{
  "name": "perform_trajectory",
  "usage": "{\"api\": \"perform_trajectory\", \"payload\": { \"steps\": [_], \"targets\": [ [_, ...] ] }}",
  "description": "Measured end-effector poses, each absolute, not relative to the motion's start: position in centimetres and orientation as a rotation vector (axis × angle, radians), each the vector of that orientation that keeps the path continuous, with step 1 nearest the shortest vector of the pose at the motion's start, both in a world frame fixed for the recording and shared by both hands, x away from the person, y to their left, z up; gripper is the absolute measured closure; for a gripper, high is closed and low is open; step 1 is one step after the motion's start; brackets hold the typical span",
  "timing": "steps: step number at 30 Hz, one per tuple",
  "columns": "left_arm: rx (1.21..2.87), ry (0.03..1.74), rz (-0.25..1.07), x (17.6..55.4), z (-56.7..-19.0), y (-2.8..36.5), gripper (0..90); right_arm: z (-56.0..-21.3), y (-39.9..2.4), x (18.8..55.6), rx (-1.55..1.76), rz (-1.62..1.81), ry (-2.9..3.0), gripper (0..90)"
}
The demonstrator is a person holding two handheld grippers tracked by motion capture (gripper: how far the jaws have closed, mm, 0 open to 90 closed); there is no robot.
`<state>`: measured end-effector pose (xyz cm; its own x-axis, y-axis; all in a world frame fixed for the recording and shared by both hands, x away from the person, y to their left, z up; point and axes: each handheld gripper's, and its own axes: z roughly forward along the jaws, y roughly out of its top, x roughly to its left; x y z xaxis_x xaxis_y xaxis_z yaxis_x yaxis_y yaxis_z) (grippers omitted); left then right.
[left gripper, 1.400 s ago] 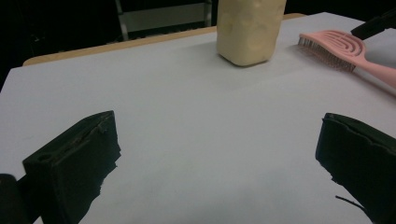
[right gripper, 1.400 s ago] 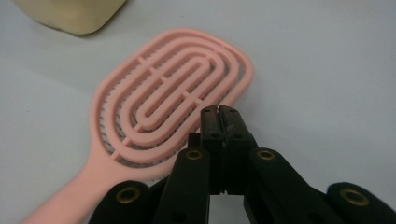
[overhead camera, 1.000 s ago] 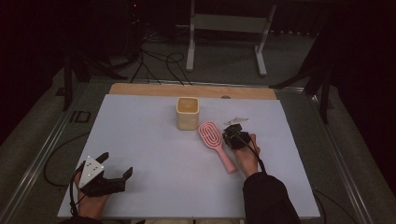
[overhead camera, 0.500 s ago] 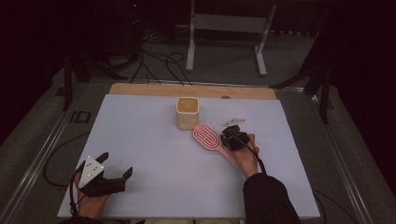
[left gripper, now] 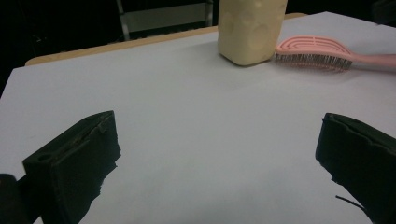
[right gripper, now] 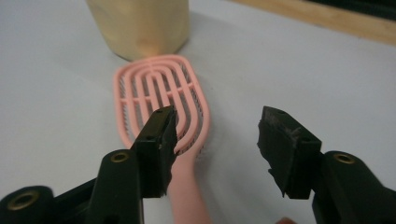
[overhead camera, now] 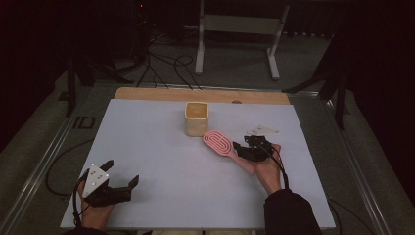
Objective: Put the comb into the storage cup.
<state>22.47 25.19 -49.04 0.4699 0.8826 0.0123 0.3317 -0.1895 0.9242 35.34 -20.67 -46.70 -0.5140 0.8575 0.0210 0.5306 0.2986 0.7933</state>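
Your right tongs [right gripper: 212, 149] have just been opening and the light, stiff, slippery pink hairbrush [overhead camera: 221, 143] lies free on the worktop [overhead camera: 161, 166], at 5 o'clock from the cream cup [overhead camera: 196, 119]. Take it by the thin handle [right gripper: 187, 196]; your left tongs [left gripper: 205, 154] stand open, empty.

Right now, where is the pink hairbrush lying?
In the high view the pink hairbrush lies flat on the white table, right of centre, its head beside the cream cup and its handle running back under the right gripper.
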Motion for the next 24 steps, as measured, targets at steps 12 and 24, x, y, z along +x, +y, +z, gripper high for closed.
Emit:
{"api": "perform_trajectory", "payload": {
  "steps": [12, 24],
  "targets": [
    [1.736, 1.047, 0.719, 22.4, -49.0, 25.2, 0.0, -45.3, -23.9, 31.5, 1.227, 1.239, 2.123, 12.0],
    [1.713, 1.055, 0.733, 22.2, -48.9, 25.5, 0.0, -46.4, -26.9, 26.9, 1.174, 1.354, 1.987, 10.4]
  ]
}}
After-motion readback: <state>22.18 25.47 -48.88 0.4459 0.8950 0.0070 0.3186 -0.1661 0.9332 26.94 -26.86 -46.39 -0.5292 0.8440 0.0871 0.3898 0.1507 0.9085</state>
